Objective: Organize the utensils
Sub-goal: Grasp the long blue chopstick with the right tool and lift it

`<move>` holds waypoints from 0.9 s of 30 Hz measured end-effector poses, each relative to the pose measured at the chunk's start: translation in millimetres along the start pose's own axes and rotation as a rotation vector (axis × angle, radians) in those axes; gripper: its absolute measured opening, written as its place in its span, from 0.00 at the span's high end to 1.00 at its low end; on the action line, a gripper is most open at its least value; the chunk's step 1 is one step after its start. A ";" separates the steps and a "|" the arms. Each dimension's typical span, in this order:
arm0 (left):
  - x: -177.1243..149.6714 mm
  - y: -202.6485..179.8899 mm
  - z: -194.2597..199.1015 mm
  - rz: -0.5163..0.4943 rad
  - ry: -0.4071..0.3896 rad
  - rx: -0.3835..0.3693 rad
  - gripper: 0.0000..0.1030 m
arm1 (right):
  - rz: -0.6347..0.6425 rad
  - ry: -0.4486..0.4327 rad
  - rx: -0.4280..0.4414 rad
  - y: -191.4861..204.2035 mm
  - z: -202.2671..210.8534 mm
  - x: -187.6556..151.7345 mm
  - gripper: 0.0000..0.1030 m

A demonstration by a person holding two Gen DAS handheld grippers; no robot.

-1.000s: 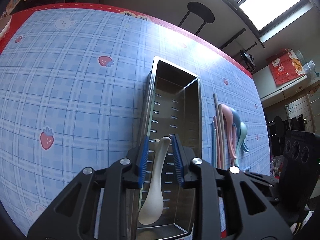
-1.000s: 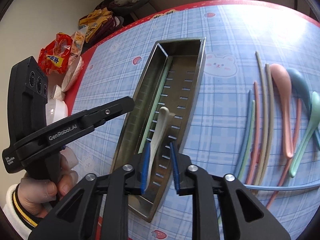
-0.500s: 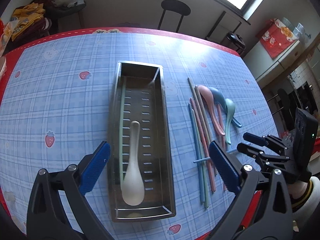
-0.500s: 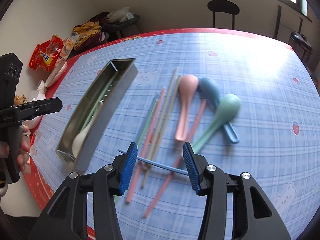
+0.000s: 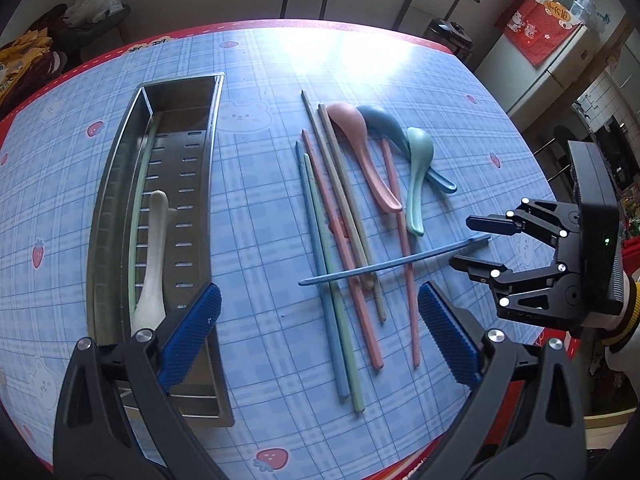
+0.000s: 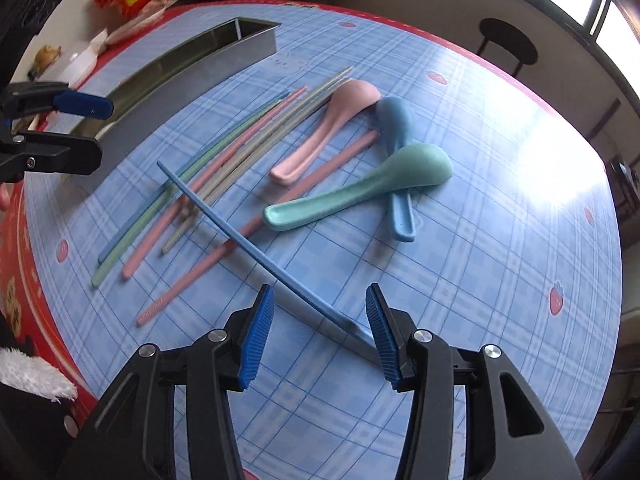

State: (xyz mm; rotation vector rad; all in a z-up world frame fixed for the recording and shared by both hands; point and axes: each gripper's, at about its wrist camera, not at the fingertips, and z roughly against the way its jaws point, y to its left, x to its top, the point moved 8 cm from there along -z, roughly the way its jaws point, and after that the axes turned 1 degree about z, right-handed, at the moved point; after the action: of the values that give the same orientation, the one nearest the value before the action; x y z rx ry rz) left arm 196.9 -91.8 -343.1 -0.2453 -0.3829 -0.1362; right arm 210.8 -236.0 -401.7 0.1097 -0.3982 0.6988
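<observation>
left claw (image 5: 318, 334) wide, empty — right claw (image 6: 318, 330) parted around blue chopstick (image 6: 256, 252), no grip.

Blue plaid table (image 5: 260, 208), steel tray (image 5: 120, 184), loose chopsticks (image 5: 332, 248), three spoons (image 5: 360, 148)

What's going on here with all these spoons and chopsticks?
A person is sorting utensils into a metal tray with a handheld gripper in each hand. A white spoon and a pale green chopstick already lie in the tray. The left gripper hangs wide open and empty over the table. The right gripper has its open jaws on either side of a blue chopstick lying across the others, not clamped on it.
</observation>
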 end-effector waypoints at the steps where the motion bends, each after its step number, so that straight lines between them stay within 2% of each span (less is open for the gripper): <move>1: -1.5 -1.8 -1.5 -0.002 0.002 0.005 0.06 | 0.023 0.011 0.011 3.0 -3.2 0.2 0.55; 5: -7.0 -4.0 -4.9 0.004 0.011 0.009 0.06 | 0.068 0.023 0.051 11.1 -9.1 5.2 0.56; 7: -9.5 -3.2 -6.5 0.012 0.016 0.018 0.06 | 0.084 0.025 0.064 14.7 -9.1 8.2 0.64; 9: -12.0 -1.8 -8.6 0.027 0.024 0.018 0.06 | 0.102 0.031 0.069 17.2 -8.4 10.2 0.78; 10: -13.4 -1.4 -9.6 0.036 0.029 0.013 0.06 | 0.104 0.035 0.079 18.2 -8.8 11.1 0.81; 12: -15.5 -1.4 -11.3 0.050 0.039 0.000 0.06 | 0.109 0.040 0.094 20.0 -7.7 10.5 0.93; 16: -18.3 -6.0 -14.2 0.041 0.051 -0.005 0.06 | 0.116 0.019 0.115 26.1 -0.8 2.3 0.94; 20: -17.9 -9.5 -15.9 0.013 0.049 0.025 0.07 | 0.039 -0.059 0.154 28.4 16.3 1.2 0.94; 22: -17.0 -9.6 -18.6 0.014 0.054 0.026 0.11 | -0.024 -0.104 0.172 26.3 25.7 1.8 0.94; 24: -15.6 -8.4 -22.3 0.013 0.065 0.036 0.30 | -0.101 -0.147 0.189 23.6 33.8 1.1 0.94; 27: -12.3 -5.8 -29.2 0.016 0.079 0.045 0.41 | -0.233 -0.198 0.207 17.4 40.6 -3.0 0.94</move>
State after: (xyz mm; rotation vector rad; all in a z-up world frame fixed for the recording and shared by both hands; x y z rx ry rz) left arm 194.8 -103.9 -372.8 -0.1980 -0.3050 -0.1207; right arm 184.5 -233.9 -366.1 0.4171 -0.4934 0.4987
